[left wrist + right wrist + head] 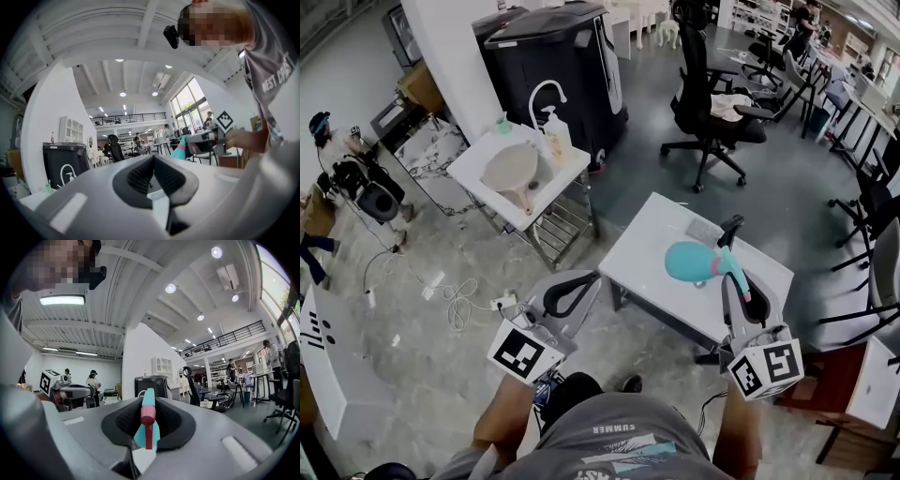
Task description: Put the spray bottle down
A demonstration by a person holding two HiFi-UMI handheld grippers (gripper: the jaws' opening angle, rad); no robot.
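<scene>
A teal spray bottle (692, 261) with a pink trigger hangs on its side over the white table (649, 242). My right gripper (731, 255) is shut on its neck. In the right gripper view the bottle (148, 430) stands between the black pads (123, 420), pink trigger toward the camera. Whether it touches the tabletop I cannot tell. My left gripper (592, 278) hovers off the table's left edge above the floor. Its jaws are shut with nothing between them, and the tips (153, 157) meet. In the left gripper view the bottle (182, 146) shows at the right.
A small sink stand (520, 169) with a soap bottle (556, 131) is to the left. Behind it stands a black bin (558, 61). An office chair (708, 108) is beyond the table. Cables (459, 295) lie on the floor. People stand at far left.
</scene>
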